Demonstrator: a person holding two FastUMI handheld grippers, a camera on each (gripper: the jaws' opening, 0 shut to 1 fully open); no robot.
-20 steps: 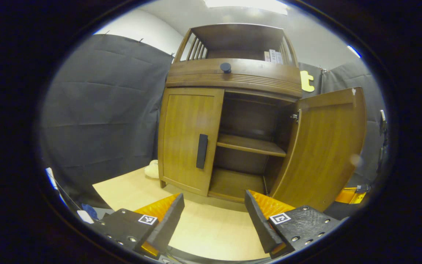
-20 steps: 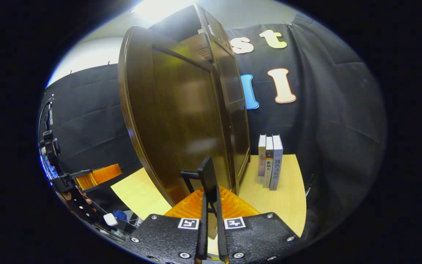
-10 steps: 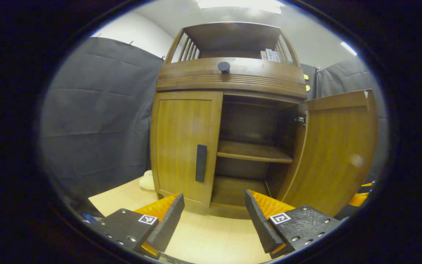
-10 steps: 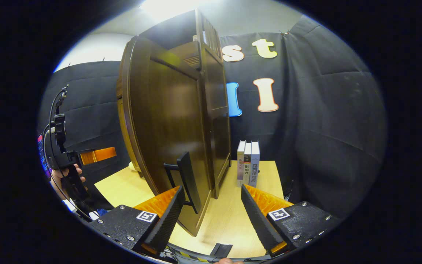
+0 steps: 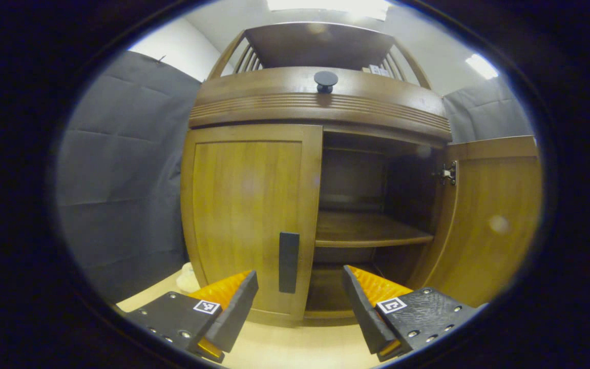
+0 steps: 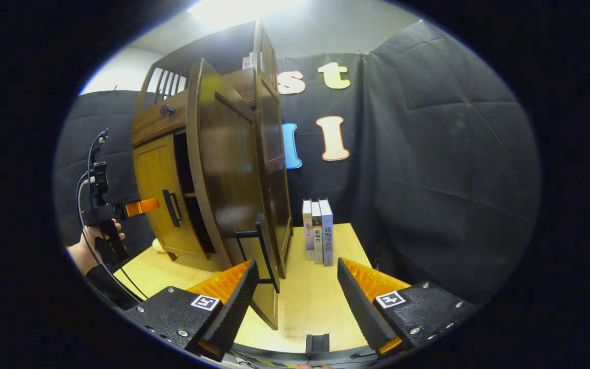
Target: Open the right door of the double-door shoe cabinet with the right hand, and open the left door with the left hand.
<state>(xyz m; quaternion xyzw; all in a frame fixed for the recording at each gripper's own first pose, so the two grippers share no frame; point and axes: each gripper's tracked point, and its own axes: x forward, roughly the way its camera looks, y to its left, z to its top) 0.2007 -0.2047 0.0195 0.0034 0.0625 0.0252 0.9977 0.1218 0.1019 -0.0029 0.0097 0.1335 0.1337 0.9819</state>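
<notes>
Shoe cabinet [image 5: 320, 102] stands on the bench [image 6: 320, 302], facing you in the left gripper view; seen side-on in the right gripper view, with a row of books [image 6: 318, 230] standing on the bench beside it.

Right door [image 5: 484, 220] is swung wide on its hinge, interior shelf [image 5: 366, 230] exposed; I judge your first half of the task done. Left door [image 5: 249, 215] sits flush in the frame, shut; that half is left.

Your right tongs [image 6: 297, 294] are spread wide and hold nothing; the right door's handle [image 6: 264, 251] stands just ahead of the near finger, apart from it as far as I can tell; looks like you have let go.

Your left tongs [image 5: 300, 300] are also spread wide, empty, lined up so the left door's handle [image 5: 289, 261] shows between the two fingers; in the right gripper view the same tongs [image 6: 141, 206] sit near that handle, contact not visible; I judge no grasp made.

Left for you: close on that vertical handle; pull the left door out on its hinge.
</notes>
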